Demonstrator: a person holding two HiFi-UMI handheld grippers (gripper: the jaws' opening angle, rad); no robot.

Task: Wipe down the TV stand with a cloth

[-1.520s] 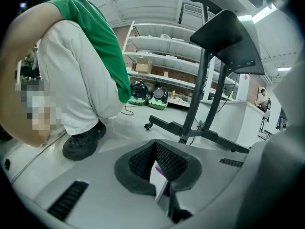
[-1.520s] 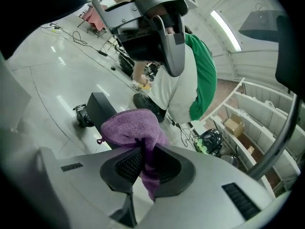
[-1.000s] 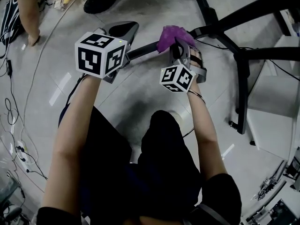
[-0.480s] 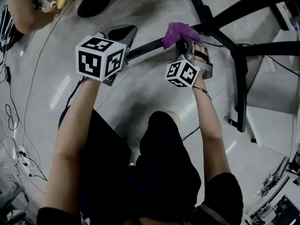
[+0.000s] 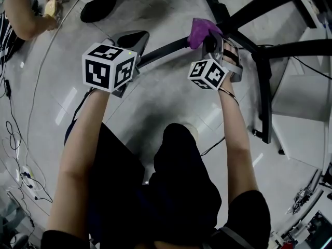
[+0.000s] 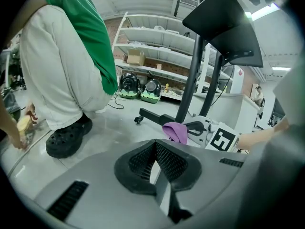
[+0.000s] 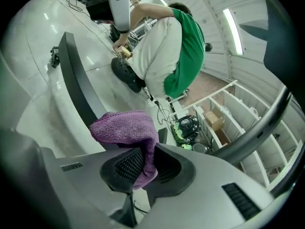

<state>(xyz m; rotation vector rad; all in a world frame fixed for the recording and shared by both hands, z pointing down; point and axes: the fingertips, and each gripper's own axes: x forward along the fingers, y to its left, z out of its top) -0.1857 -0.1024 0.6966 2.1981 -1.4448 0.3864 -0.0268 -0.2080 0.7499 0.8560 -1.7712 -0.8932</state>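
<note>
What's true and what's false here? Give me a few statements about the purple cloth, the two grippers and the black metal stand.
1. The right gripper clamps the purple knitted cloth. True.
2. The left gripper holds a cloth too. False: its jaws are together with nothing between them.
3. The cloth is at a black metal leg of the stand. True.
4. The bystander wears a red shirt. False: it is a green shirt.
</note>
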